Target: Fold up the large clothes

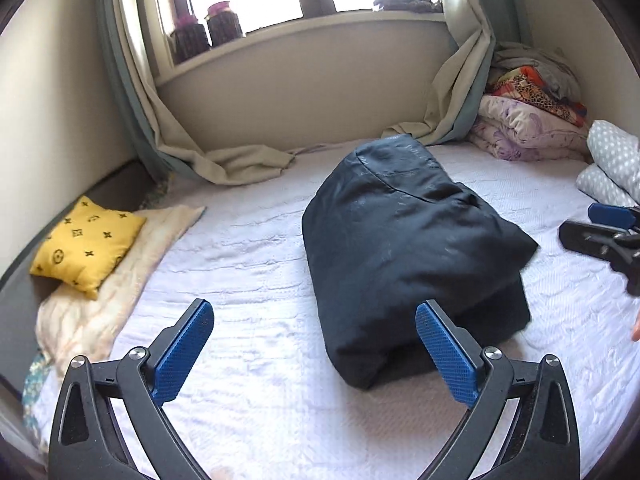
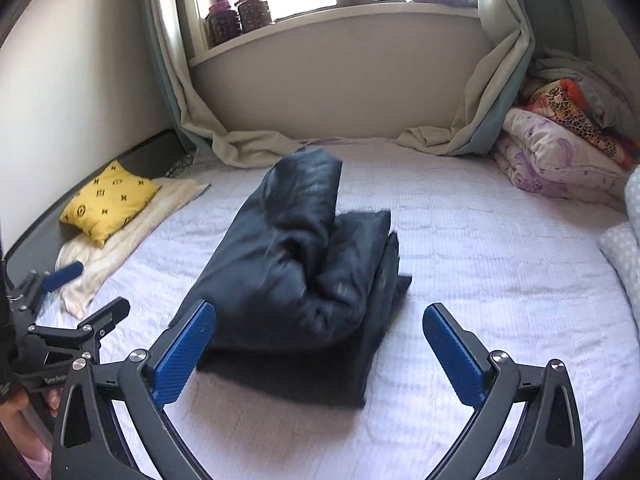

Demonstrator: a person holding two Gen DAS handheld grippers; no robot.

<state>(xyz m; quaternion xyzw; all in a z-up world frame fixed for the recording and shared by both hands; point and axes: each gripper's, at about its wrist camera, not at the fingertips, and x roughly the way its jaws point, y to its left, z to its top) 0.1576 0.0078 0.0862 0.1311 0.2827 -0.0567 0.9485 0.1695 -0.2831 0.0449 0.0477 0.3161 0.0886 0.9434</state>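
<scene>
A dark navy padded garment (image 1: 404, 240) lies folded into a thick bundle on the white bed (image 1: 248, 264). In the right wrist view the garment (image 2: 304, 264) sits in the middle of the bed (image 2: 480, 264). My left gripper (image 1: 314, 344) is open and empty, just in front of the bundle's near left end. My right gripper (image 2: 318, 348) is open and empty, its left finger next to the bundle's near edge. The right gripper also shows at the right edge of the left wrist view (image 1: 600, 228), and the left gripper at the left edge of the right wrist view (image 2: 76, 300).
A yellow patterned pillow (image 1: 86, 242) lies on a cream towel (image 1: 100, 312) at the bed's left side. Folded quilts (image 1: 528, 128) and spotted bedding (image 1: 614, 164) are stacked at the far right. Curtains (image 1: 240, 160) pool on the bed under the window, with jars (image 1: 208, 28) on the sill.
</scene>
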